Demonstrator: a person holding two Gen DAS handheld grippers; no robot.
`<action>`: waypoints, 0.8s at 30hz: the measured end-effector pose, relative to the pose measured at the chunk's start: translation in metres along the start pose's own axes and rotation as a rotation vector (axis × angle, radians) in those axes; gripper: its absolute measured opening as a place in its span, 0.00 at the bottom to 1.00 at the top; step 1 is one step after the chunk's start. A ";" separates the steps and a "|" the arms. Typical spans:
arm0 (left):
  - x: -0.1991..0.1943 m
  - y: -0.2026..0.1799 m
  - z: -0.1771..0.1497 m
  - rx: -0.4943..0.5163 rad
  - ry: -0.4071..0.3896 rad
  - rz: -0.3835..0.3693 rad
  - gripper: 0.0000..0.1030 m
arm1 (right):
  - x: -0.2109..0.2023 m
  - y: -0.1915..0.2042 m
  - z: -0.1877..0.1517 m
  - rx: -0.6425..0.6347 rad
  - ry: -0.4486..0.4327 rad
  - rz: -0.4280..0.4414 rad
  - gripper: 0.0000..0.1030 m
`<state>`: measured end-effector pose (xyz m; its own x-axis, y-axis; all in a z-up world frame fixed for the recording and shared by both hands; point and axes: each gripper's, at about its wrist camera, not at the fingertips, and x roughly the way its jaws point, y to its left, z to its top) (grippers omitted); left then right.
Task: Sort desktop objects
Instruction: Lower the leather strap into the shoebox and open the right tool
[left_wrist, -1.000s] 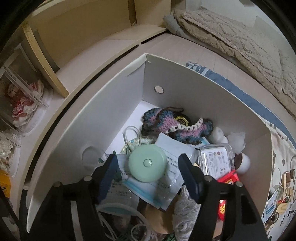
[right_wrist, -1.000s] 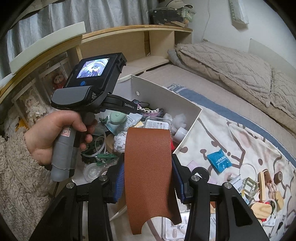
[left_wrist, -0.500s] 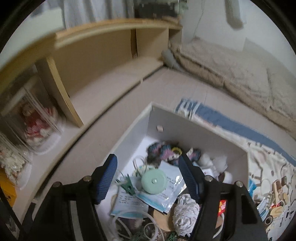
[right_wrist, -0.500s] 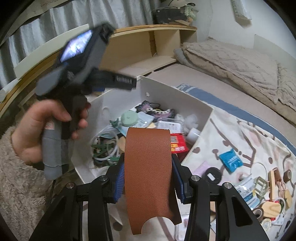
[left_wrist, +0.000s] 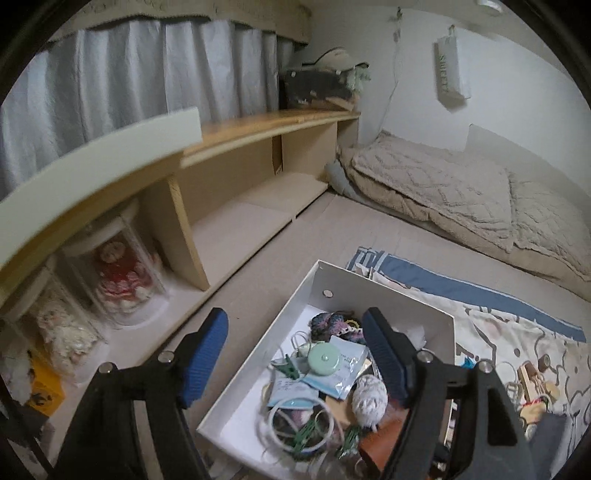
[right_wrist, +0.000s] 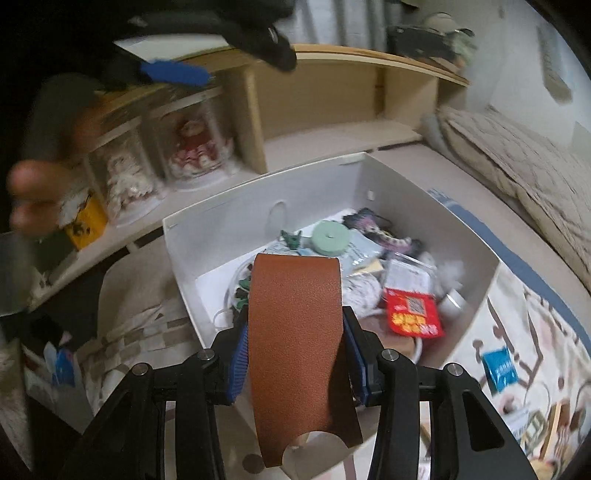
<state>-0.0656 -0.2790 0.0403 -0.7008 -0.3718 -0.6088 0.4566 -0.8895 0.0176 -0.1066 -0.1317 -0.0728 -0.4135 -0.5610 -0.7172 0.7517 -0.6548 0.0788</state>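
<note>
Right gripper (right_wrist: 295, 354) is clamping a brown leather sleeve (right_wrist: 295, 332) between its blue pads, sleeve standing upright and sticking out toward 12 o'clock, its top edge sitting over the near wall of the white box (right_wrist: 476, 243). Left gripper (left_wrist: 295, 354) is hanging above the same white box (left_wrist: 436, 314), jaws spread with nothing between them; they have just been opening wider. From the left wrist view the box is filling the 5 o'clock part of the frame. Inside it: a mint round tape measure (left_wrist: 324, 359) lying on a face-mask packet (left_wrist: 345, 373), a crochet piece (left_wrist: 328, 320) at 12 o'clock of that, a white yarn ball (left_wrist: 369, 400) at 5 o'clock. A red packet (right_wrist: 413, 314) is lying at 3 o'clock of the sleeve. Left hand (right_wrist: 37, 195) is showing blurred at 9 o'clock in the right wrist view.
</note>
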 end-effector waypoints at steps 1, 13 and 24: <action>-0.009 0.002 -0.003 0.011 0.003 -0.013 0.73 | 0.001 0.001 0.000 -0.007 0.000 0.008 0.45; -0.050 0.005 -0.054 0.093 0.008 -0.041 0.73 | 0.030 -0.002 -0.015 -0.110 0.102 0.049 0.45; -0.040 0.002 -0.070 0.096 0.052 -0.001 0.73 | 0.040 0.007 -0.018 -0.107 0.141 0.064 0.44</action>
<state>0.0019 -0.2472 0.0092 -0.6708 -0.3590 -0.6490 0.3997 -0.9121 0.0914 -0.1092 -0.1496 -0.1132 -0.2923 -0.5181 -0.8038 0.8279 -0.5579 0.0585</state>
